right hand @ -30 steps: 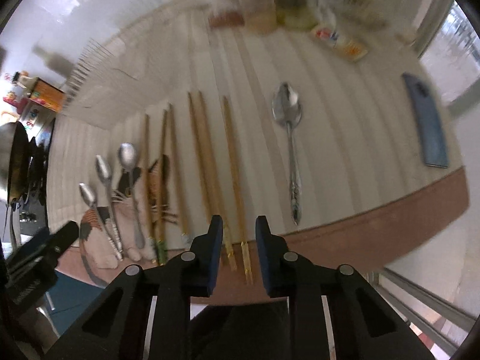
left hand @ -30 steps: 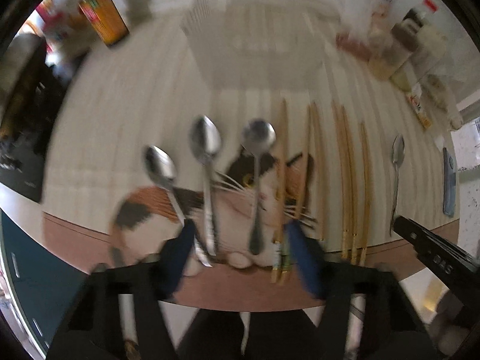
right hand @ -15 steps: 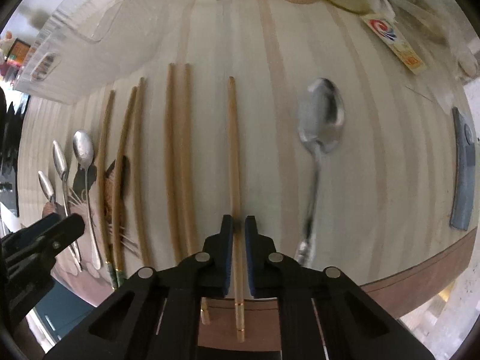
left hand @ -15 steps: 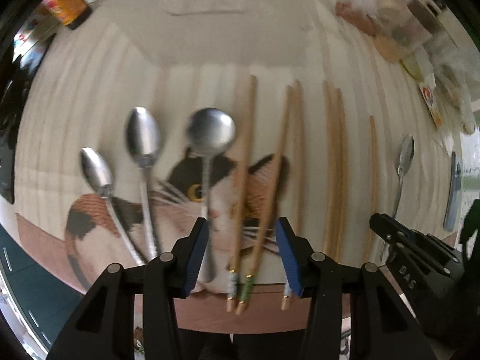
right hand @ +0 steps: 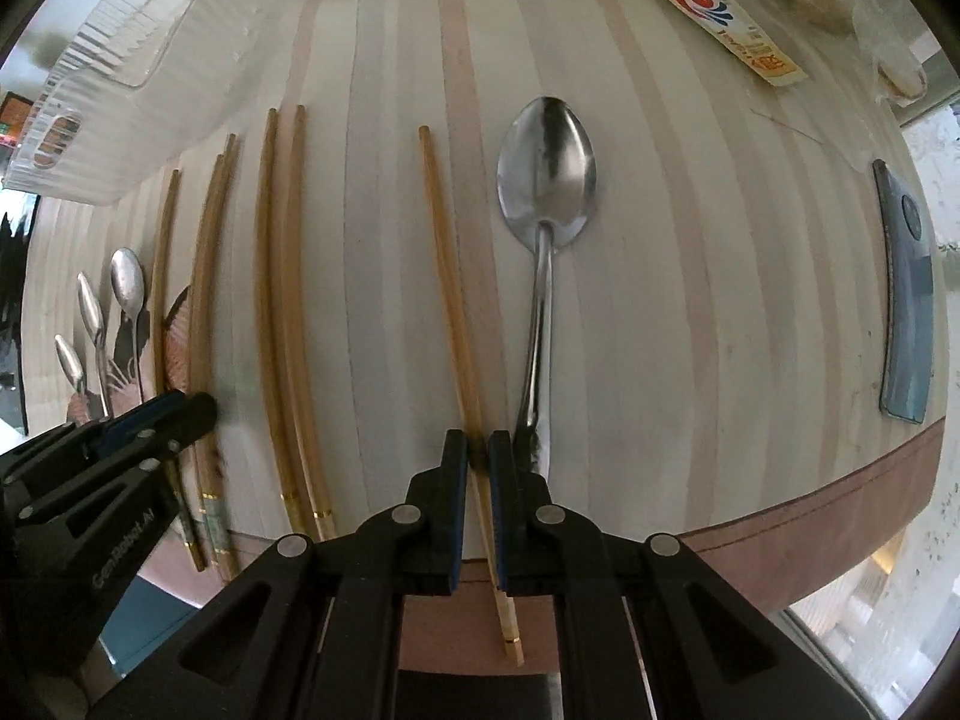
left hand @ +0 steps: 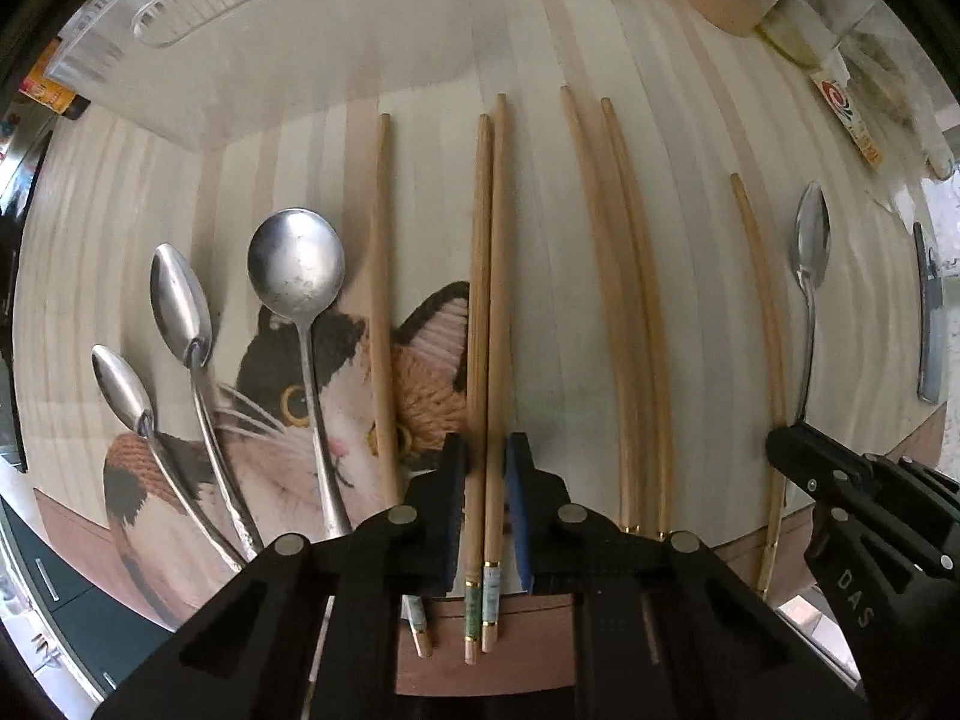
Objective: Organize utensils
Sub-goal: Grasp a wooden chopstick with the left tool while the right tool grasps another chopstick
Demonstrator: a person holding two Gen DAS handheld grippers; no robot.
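Wooden chopsticks and metal spoons lie in a row on a striped wooden table. My left gripper [left hand: 485, 450] is shut on a pair of chopsticks [left hand: 487, 300] with green and white ends, near their thick ends. A single chopstick [left hand: 379, 300] lies left of them over a cat picture mat [left hand: 282, 420], with three spoons [left hand: 297, 276] further left. Another chopstick pair [left hand: 624, 300] lies to the right. My right gripper [right hand: 477, 450] is shut on a single chopstick [right hand: 447, 276]. A large spoon [right hand: 543, 192] lies just right of it.
A clear plastic rack [left hand: 240, 18] stands at the back left. Jars and sauce packets [right hand: 729, 30] sit at the back right. A blue-grey phone [right hand: 906, 300] lies far right. The table's front edge [right hand: 780, 516] is just below both grippers.
Both grippers moved forward and down to the table. The left closed on the chopstick pair; the right stayed closed around the single chopstick.
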